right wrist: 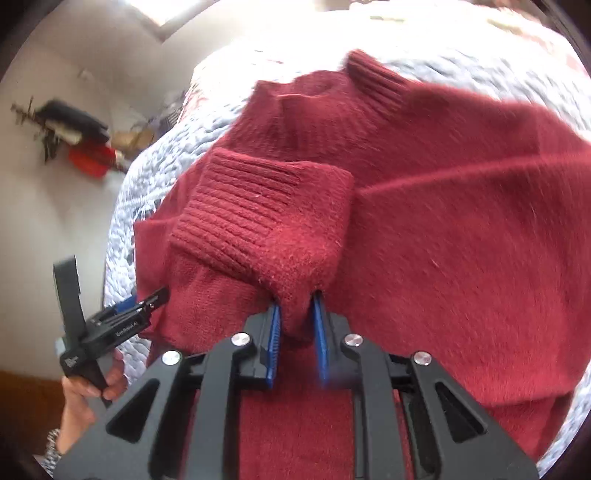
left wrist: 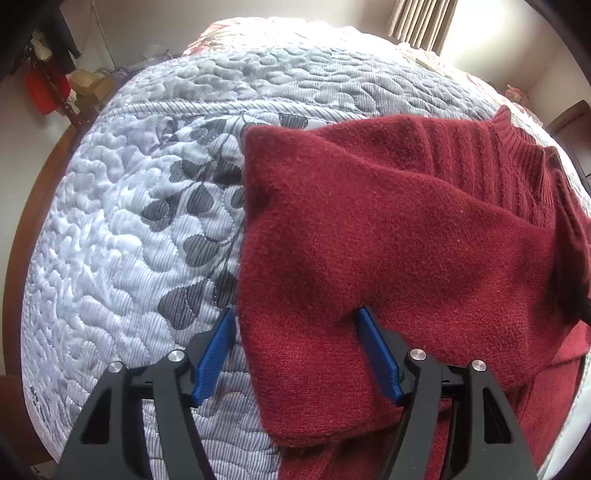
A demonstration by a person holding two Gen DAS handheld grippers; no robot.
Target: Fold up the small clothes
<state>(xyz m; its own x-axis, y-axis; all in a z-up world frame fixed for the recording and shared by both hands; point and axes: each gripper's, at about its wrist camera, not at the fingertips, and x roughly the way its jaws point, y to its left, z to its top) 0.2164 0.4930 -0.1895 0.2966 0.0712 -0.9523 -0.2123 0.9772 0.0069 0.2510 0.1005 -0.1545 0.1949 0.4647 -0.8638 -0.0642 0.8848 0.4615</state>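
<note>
A dark red knit sweater (left wrist: 388,229) lies on a quilted bed, its ribbed collar (left wrist: 524,147) at the far right in the left wrist view. One sleeve is folded across the body. My left gripper (left wrist: 297,317) is open, its blue fingers (left wrist: 216,354) straddling the sweater's left edge, one on the quilt and one on the knit. In the right wrist view my right gripper (right wrist: 297,306) is shut on the sleeve (right wrist: 266,221) just behind its ribbed cuff, held above the sweater's body (right wrist: 461,240). The left gripper (right wrist: 110,321) also shows at the lower left, held by a hand (right wrist: 88,391).
The bed carries a grey-white quilt (left wrist: 122,229) with a dark leaf print, wide bare room left of the sweater. A wooden bed edge (left wrist: 33,206) curves along the left. Clutter and a red item (left wrist: 42,92) stand by the far wall; a curtain (left wrist: 424,22) hangs at the back.
</note>
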